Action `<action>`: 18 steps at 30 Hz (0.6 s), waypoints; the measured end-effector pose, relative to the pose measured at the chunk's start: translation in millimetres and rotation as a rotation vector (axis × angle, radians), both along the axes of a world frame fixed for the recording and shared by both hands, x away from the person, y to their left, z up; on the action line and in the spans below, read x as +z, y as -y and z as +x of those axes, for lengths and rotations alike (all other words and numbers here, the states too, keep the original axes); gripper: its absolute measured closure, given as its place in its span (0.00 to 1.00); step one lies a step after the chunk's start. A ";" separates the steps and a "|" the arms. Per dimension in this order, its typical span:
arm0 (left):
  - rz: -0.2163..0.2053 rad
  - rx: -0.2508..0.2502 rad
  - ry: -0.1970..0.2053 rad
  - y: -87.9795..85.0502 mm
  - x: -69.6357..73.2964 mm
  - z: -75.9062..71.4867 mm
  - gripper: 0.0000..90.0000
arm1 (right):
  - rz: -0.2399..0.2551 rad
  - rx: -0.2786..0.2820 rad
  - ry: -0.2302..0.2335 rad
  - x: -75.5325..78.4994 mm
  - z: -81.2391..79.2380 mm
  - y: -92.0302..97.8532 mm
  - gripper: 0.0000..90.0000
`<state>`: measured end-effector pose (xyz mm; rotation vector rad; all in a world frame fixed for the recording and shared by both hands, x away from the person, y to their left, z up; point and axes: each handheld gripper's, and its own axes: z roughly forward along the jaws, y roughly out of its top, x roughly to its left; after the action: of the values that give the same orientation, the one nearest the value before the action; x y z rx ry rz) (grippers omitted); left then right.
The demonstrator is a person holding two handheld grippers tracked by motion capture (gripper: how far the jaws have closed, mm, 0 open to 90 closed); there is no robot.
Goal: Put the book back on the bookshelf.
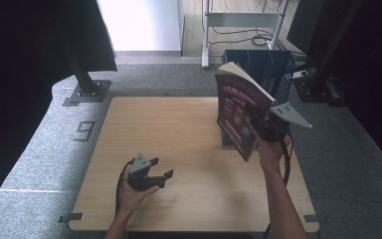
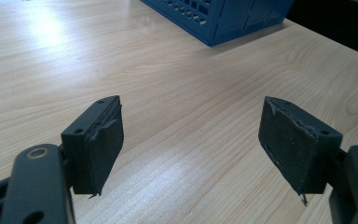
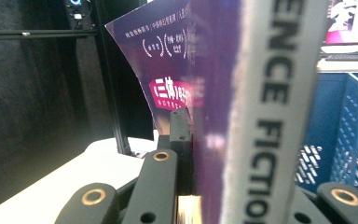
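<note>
Two pairs of jaws, and they stand quite differently. On my right gripper (image 1: 266, 130) the jaws are clamped tight on a purple book (image 1: 239, 107), the pads pinching it at its lower edge near the spine; in the right gripper view one black finger (image 3: 181, 140) lies flat against the cover, and the pale spine with its dark lettering rises straight up past the camera. My left gripper (image 2: 191, 149) has its jaws spread wide with nothing between them, just bare wood showing past the two worn black pads (image 2: 100, 140).

Moving out from there, I see the book held upright and clear of the table (image 1: 179, 149), over its far right part, cover facing left and pages fanning slightly at the top. Right behind it stands a blue basket (image 1: 276, 69) with latticed walls, at the table's far right edge; I cannot tell whether book and basket touch. My left gripper sits low over the near left part of the table, well apart from the book, pointing toward the basket. Dark curtains hang at both sides, and grey carpet surrounds the table.
</note>
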<state>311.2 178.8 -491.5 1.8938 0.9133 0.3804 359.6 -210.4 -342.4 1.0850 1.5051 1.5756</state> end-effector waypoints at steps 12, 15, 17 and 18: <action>0.002 0.007 0.001 -1.5 0.3 0.3 0.25 | 0.007 -0.061 -0.003 0.4 13.1 11.2 0.91; 0.001 0.009 0.000 -2.8 0.1 1.1 0.25 | 0.015 -0.071 -0.011 -0.5 16.5 14.1 0.91; 0.005 0.016 -0.001 -3.5 -0.8 2.3 0.25 | 0.012 -0.078 -0.014 -1.3 19.0 15.3 0.91; 0.008 0.017 -0.003 -4.1 -1.2 2.7 0.24 | 0.012 -0.083 -0.016 -1.6 20.3 15.6 0.91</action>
<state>314.0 182.9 -492.8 1.8948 0.9320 0.3922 379.9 -225.9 -344.0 1.1544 1.4443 1.5241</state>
